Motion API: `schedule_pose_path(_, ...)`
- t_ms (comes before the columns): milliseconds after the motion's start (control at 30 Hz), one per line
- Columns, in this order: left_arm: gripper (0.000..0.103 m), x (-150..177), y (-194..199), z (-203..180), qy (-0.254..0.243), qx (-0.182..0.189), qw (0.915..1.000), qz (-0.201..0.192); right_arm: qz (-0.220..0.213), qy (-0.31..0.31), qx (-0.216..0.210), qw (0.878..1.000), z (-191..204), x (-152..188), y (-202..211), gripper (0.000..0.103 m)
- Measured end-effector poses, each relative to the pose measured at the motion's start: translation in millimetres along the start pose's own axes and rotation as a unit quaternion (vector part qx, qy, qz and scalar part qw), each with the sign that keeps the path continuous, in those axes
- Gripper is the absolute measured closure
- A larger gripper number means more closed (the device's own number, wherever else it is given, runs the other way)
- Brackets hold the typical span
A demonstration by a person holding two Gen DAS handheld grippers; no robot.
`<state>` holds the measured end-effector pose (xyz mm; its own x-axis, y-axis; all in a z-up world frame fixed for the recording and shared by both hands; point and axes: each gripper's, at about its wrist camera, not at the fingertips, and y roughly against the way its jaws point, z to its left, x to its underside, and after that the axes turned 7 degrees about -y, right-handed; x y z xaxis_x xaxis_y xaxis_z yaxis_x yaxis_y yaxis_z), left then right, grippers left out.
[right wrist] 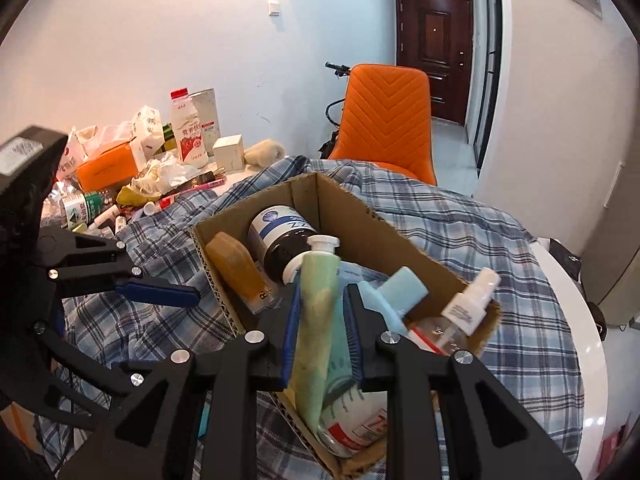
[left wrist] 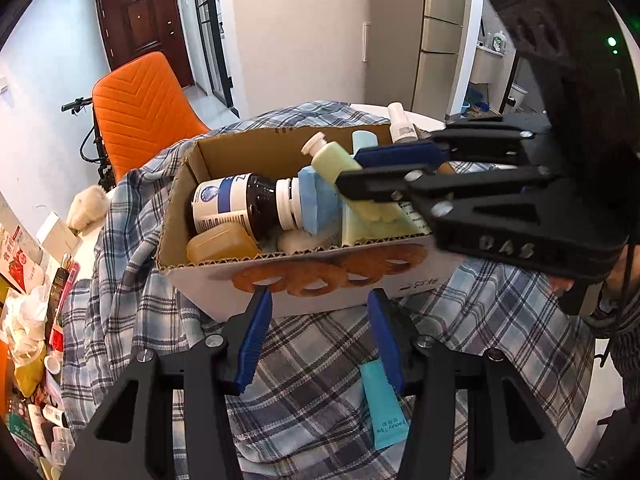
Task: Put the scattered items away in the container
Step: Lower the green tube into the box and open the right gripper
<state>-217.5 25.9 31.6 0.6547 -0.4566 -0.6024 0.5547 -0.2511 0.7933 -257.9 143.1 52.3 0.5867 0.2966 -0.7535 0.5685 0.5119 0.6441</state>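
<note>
Tube (right wrist: 318, 320): I pinch it in my right gripper (right wrist: 320, 344), over the box (right wrist: 348, 216).
Risk: it tips out.
Left gripper (left wrist: 316, 336): open, empty.

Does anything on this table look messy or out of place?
Yes. A teal tube lies alone on the plaid cloth, outside the cardboard box where the other toiletries sit. A heap of wrappers and bottles clutters the table's far edge.

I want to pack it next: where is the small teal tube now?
The teal tube lies on the plaid cloth in front of the cardboard box, low in the left wrist view, beside the left gripper.
</note>
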Motion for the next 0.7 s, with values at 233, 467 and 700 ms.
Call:
schedule_pose_path(233, 0.048, 8.1, -4.5, -4.8, -0.003, 0.001, 0.9999, 0.013, -0.035, -0.042, -0.004, 0.998, -16.6, 8.3, 26.2, 0.04)
schedule_pose_path(467, 0.023, 17.0, -11.8, -16.6, -0.017, -0.005, 0.9995, 0.025, -0.073, -0.136, -0.054, 0.986, -23.7, 36.5, 55.7, 0.011)
schedule_pose_path(700, 0.022, 24.9, -16.0, -31.3, -0.032, 0.009, 0.9989, 0.034, -0.06, -0.111, -0.068, 0.99, -2.1, 61.1, 77.0, 0.01)
